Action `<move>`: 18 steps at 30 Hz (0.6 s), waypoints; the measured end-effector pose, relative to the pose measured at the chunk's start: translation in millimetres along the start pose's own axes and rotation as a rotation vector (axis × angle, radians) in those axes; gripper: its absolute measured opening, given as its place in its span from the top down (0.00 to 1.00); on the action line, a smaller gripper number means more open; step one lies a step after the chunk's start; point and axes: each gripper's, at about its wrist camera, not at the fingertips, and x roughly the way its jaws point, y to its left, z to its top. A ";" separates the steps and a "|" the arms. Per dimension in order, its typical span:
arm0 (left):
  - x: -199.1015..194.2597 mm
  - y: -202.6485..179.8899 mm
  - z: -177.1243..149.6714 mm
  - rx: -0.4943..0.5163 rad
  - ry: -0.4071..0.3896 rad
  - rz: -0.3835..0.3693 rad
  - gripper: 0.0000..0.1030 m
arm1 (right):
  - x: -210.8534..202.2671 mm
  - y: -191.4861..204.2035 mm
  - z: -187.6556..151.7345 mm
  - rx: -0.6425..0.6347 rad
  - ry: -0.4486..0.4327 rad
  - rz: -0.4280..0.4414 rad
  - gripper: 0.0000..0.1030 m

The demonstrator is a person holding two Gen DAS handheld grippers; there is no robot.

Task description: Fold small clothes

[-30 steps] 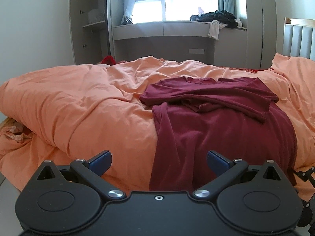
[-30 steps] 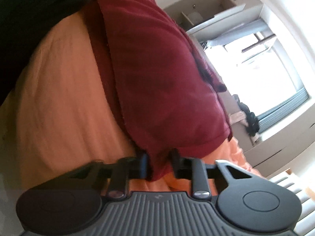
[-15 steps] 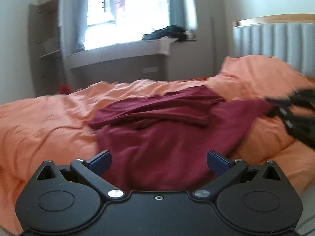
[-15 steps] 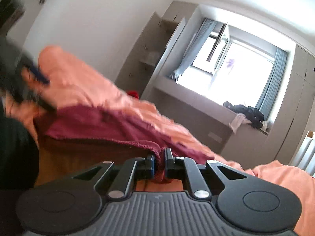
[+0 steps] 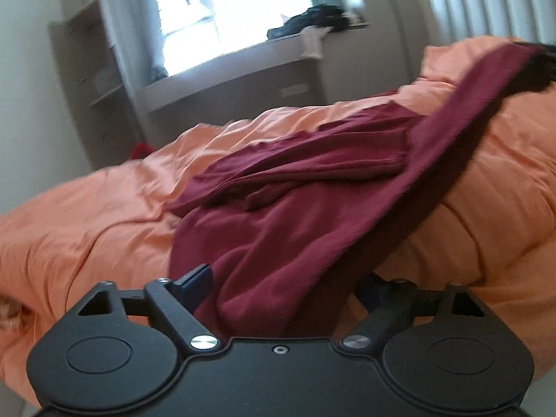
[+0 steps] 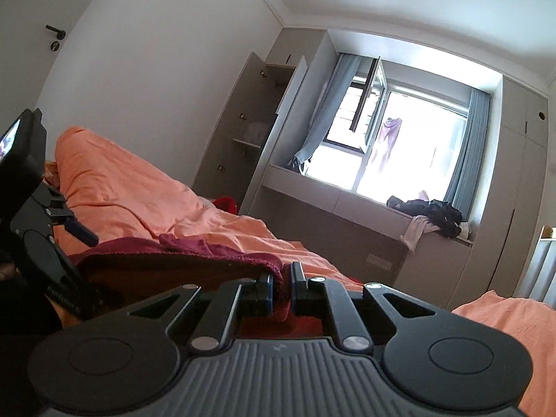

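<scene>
A dark red garment (image 5: 312, 187) lies on the orange duvet (image 5: 104, 215), its upper part folded over. One edge is pulled taut up to the top right of the left wrist view. My right gripper (image 6: 281, 292) is shut on a corner of the garment (image 6: 180, 246) and holds it above the bed. My left gripper (image 5: 285, 285) sits low at the garment's near edge. Its jaws are closing with a loose fold of the cloth between them, and the pads are not pressing on it. The cloth half hides the right-hand finger. One left finger (image 6: 81, 231) shows in the right wrist view.
A window ledge at the far wall carries a pile of dark clothes (image 6: 431, 212). An open wardrobe (image 6: 257, 128) stands left of the window. The padded headboard (image 5: 486, 7) is at the right. A red item (image 6: 226, 203) lies beyond the bed.
The right gripper rose and rolled upright, lifting the garment's corner off the bed. The left gripper moved in to the garment's near edge, its jaws narrowed, and cloth now lies between them.
</scene>
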 end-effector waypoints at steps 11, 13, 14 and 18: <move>-12.4 6.0 -11.4 0.079 -0.021 0.082 0.15 | 11.5 -12.8 12.3 0.026 -0.042 -0.009 0.91; -8.1 -3.9 -11.1 0.097 -0.006 0.066 0.15 | 14.5 -13.1 14.5 0.024 -0.047 -0.010 0.91; -6.5 -9.3 -8.2 0.125 -0.005 0.069 0.16 | 16.1 -13.5 15.7 0.025 -0.049 -0.008 0.91; -9.9 -14.1 3.7 0.107 -0.057 0.094 0.15 | 18.5 -14.9 18.3 0.030 -0.052 -0.006 0.91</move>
